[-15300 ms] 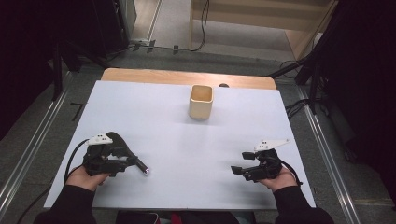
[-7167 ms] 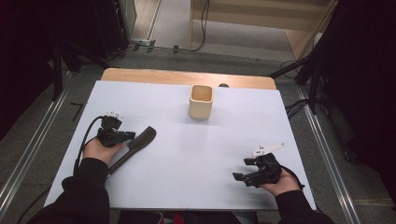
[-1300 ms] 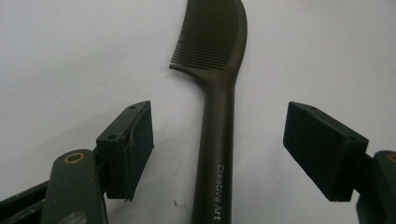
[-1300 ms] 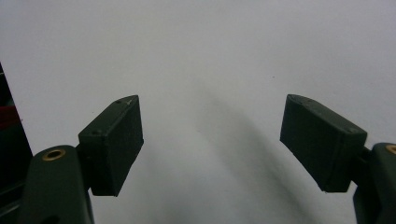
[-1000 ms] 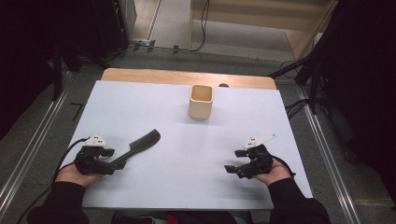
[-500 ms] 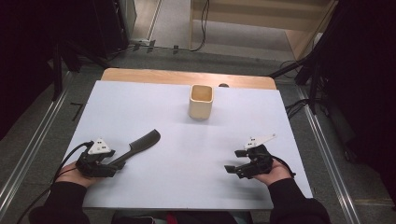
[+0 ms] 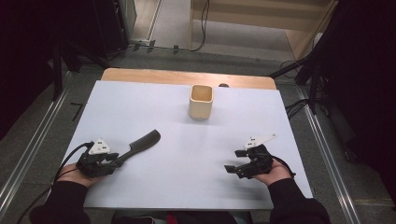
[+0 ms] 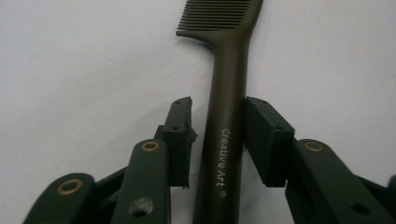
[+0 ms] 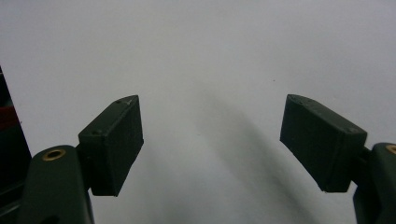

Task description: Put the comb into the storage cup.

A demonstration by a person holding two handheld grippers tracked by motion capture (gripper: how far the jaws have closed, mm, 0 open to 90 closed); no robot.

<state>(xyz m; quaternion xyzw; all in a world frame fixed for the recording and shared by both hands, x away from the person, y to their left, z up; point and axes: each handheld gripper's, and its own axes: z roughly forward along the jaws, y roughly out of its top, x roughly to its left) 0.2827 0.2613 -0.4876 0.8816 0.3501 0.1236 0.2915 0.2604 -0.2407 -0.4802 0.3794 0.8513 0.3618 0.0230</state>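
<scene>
While the left gripper (image 8: 218, 121) is lying low at the near left corner of the table (image 7: 154, 100), its jaws have just been closing around the handle of the comb (image 8: 226, 126): a second ago they were standing wide on either side of it, and now the right-hand pad is sitting against the handle while the left-hand pad is still showing a thin sliver of white beside it, so the pinch is not quite made. Since that earlier picture the comb is lying in the same spot, flat on the white tabletop, its teeth pointing away from the person and toward the table's middle, and the left hand (image 7: 77, 173) is barely shifting. Over at the near right, the right gripper (image 9: 212, 140) is resting in the same place as before, its jaws spread wide over bare table with nothing between them. Counting up, one comb, one cup (image 7: 201, 101), two grippers and two hands are showing. Farther back, the square tan cup is standing upright and alone near the far edge, well apart from the comb and both grippers. Along the comb's handle, pale lettering is reading "Creative Art" with a small registered mark.
</scene>
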